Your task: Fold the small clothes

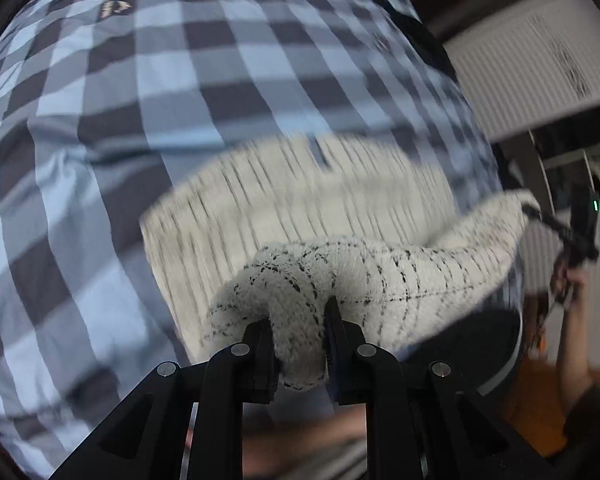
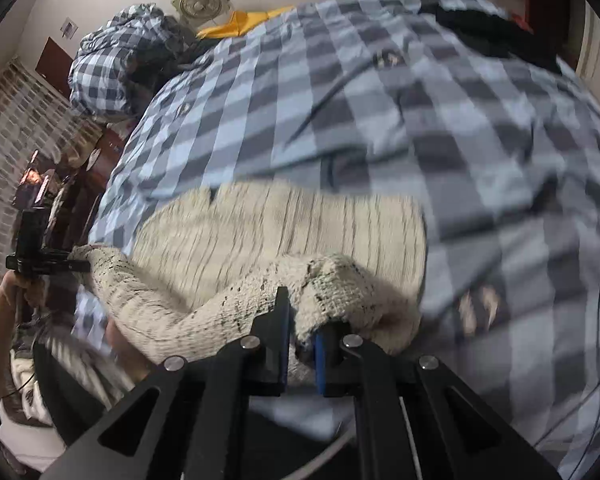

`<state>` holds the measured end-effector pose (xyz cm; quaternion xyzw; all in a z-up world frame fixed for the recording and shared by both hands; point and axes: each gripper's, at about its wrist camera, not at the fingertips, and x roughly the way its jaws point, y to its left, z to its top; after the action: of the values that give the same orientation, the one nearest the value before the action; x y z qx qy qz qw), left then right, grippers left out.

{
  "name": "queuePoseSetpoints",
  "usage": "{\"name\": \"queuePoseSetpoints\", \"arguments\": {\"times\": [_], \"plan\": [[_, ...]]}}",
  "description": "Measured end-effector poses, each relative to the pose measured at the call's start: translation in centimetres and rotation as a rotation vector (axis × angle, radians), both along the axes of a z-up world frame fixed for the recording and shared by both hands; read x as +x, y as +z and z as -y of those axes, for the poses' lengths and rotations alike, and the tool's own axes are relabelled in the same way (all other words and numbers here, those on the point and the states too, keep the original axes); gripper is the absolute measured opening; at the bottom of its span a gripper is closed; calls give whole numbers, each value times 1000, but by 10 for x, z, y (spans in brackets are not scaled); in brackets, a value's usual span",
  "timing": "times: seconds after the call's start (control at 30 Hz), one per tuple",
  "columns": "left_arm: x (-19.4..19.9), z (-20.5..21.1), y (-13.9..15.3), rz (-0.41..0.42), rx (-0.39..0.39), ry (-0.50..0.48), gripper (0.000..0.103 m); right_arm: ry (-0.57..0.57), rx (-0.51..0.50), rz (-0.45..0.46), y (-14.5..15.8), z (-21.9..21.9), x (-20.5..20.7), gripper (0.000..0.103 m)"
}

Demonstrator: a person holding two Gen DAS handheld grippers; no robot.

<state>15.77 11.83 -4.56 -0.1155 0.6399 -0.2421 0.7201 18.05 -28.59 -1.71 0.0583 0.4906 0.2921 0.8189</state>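
- Left gripper (image 1: 300,332): clamped on a bunched corner of cream knit garment (image 1: 300,208).
- Right gripper (image 2: 302,332): clamped on opposite corner.
- Garment lifted at near edge, rest lying on checked bedcover (image 1: 160,80).

Each fisheye camera sat just behind its own jaws, looking steeply down along them at the bed (image 1: 180,80) from close range. The left wrist view faced the checked cover, with the other gripper far out at 3 o'clock. The right wrist view saw its counterpart at 9 o'clock. Both shared the cream knit garment (image 1: 300,208) and the checked cover.
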Motion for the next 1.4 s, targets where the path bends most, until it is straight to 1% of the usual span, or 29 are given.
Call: {"name": "queuePoseSetpoints", "arguments": {"times": [0.07, 0.1, 0.17, 0.23, 0.3, 0.37, 0.4, 0.43, 0.47, 0.57, 0.63, 0.7, 0.73, 0.77, 0.8, 0.83, 0.87, 0.9, 0.93, 0.97, 1.03, 1.07, 1.13, 1.17, 1.23, 1.3, 1.33, 1.37, 1.4], "plan": [[28, -9, -15, -2, -15, 64, 17, -32, 2, 5, -3, -2, 29, 6], [48, -13, -28, -1, -17, 114, 17, -42, 8, 1, -6, -3, 40, 6], [73, -17, -51, -5, 0, 182, 17, -95, 34, -25, -22, -4, 74, 5], [97, -15, -76, 17, 77, 225, 17, -138, 53, -65, -42, -9, 103, 5], [111, -11, -96, 21, 157, 262, 15, -165, 40, -105, -64, -18, 128, 5], [117, -8, -110, 23, 193, 292, 15, -201, 36, -156, -91, -22, 151, 5], [118, -7, -111, 30, 198, 302, 15, -220, 45, -185, -105, -22, 158, 5], [117, -7, -111, 40, 205, 307, 15, -237, 52, -200, -110, -20, 161, 5], [117, -4, -110, 60, 230, 301, 15, -263, 68, -227, -120, -17, 165, 5], [115, -3, -96, 129, 268, 283, 15, -310, 111, -270, -130, -2, 167, 6], [111, -9, -77, 175, 272, 286, 15, -334, 129, -311, -126, 14, 165, 7], [106, -12, -52, 234, 330, 272, 16, -407, 81, -328, -113, 35, 161, 10], [103, -12, -41, 270, 373, 269, 16, -457, 34, -303, -100, 49, 155, 17], [98, -12, -24, 333, 457, 277, 16, -508, -49, -258, -84, 59, 148, 32], [96, -14, -13, 361, 490, 287, 17, -541, -107, -216, -72, 66, 141, 42], [92, -17, -1, 374, 510, 306, 24, -564, -143, -171, -56, 73, 132, 62], [88, -19, 9, 372, 529, 325, 53, -569, -147, -130, -38, 78, 120, 76], [82, -18, 22, 377, 555, 333, 83, -563, -136, -104, -25, 81, 110, 78], [74, -13, 31, 398, 567, 331, 100, -557, -130, -75, -10, 82, 98, 78], [63, -7, 41, 433, 564, 322, 103, -549, -133, -44, 8, 78, 80, 78], [37, 12, 54, 481, 547, 295, 103, -507, -138, 3, 33, 64, 53, 79], [25, 22, 56, 483, 523, 284, 103, -459, -140, 26, 46, 48, 29, 86], [6, 41, 53, 472, 456, 264, 103, -384, -125, 39, 53, 20, 3, 96], [-4, 54, 46, 458, 418, 245, 103, -318, -102, 54, 55, -3, -16, 97], [-16, 75, 33, 435, 373, 203, 103, -194, -91, 68, 48, -43, -36, 97], [-23, 96, 12, 426, 331, 166, 103, -68, -125, 111, 35, -86, -54, 97], [-24, 104, 4, 422, 323, 147, 103, -16, -167, 153, 27, -106, -61, 97], [-24, 115, -11, 407, 331, 109, 103, 19, -239, 200, 16, -128, -67, 97], [-22, 123, -23, 394, 345, 76, 103, 34, -290, 225, 6, -138, -67, 97]]}}
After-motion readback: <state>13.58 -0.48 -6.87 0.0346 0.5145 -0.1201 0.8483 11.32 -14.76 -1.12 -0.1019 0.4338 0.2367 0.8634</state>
